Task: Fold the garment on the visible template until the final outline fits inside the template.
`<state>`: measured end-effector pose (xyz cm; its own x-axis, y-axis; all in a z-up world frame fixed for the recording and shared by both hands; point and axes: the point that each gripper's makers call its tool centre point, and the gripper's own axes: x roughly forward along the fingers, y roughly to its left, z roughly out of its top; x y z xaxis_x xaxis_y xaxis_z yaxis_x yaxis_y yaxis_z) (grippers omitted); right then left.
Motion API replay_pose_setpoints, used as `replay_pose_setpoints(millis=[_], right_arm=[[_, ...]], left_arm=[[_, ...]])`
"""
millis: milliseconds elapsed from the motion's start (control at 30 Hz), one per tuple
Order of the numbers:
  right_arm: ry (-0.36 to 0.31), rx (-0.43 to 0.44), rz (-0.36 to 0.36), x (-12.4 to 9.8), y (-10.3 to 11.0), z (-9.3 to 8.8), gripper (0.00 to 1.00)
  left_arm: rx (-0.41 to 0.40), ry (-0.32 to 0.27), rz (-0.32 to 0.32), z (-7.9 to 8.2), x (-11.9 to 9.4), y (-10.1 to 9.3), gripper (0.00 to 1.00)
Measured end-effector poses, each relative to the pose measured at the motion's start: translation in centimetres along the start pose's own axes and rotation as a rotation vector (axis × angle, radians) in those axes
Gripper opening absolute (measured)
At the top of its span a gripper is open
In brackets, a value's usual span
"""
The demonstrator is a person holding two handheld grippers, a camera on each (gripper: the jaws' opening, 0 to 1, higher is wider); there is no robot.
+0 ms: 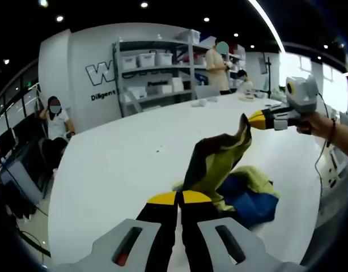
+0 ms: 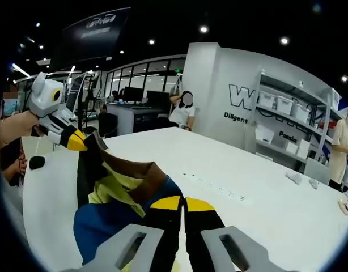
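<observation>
Though cropped, wall lettering (image 2: 242, 116) "Diligent"

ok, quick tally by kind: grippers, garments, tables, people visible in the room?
Grippers: 2, left gripper and right gripper, each shut on the garment
Garments: 1, the yellow, blue and brown garment, lifted between them
Tables: 1, the white table
People: 3 in the left gripper view, seated person, standing person, another seated person by the shelves
Total: 7

Garment (image 1: 219, 164): yellow-green, blue and dark brown fabric, crumpled. Upper part lifted and stretched taut off the white table (image 1: 123, 164); the rest heaped loose on the surface.
</observation>
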<state>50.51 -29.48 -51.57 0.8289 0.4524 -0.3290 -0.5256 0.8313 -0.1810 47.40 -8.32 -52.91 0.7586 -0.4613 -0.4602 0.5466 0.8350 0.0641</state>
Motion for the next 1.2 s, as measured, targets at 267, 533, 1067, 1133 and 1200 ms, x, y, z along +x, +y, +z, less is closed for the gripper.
replay_pose_setpoints(millis=[267, 533, 1067, 1133, 1200], right_arm=[[0.02, -0.01, -0.005, 2.1, -1.5, 0.5, 0.0], [0.053, 0.017, -0.002, 5.2, -2.7, 0.3, 0.0], [0.181, 0.102, -0.052, 10.6, -5.6, -5.1, 0.0], [0.191, 0.13, -0.043, 11.1, -5.6, -5.7, 0.0], [0.194, 0.14, -0.046, 11.7, -5.9, -6.1, 0.0]], left_arm=[[-0.029, 0.007, -0.013, 0.6, 2.0, 1.1, 0.0], [-0.069, 0.04, -0.011, 0.6, 4.8, 2.6, 0.0], [-0.037, 0.143, 0.023, -1.5, 11.1, 4.5, 0.0], [-0.036, 0.155, 0.025, -1.7, 11.8, 4.5, 0.0], [-0.039, 0.166, 0.017, -2.0, 12.6, 4.5, 0.0]])
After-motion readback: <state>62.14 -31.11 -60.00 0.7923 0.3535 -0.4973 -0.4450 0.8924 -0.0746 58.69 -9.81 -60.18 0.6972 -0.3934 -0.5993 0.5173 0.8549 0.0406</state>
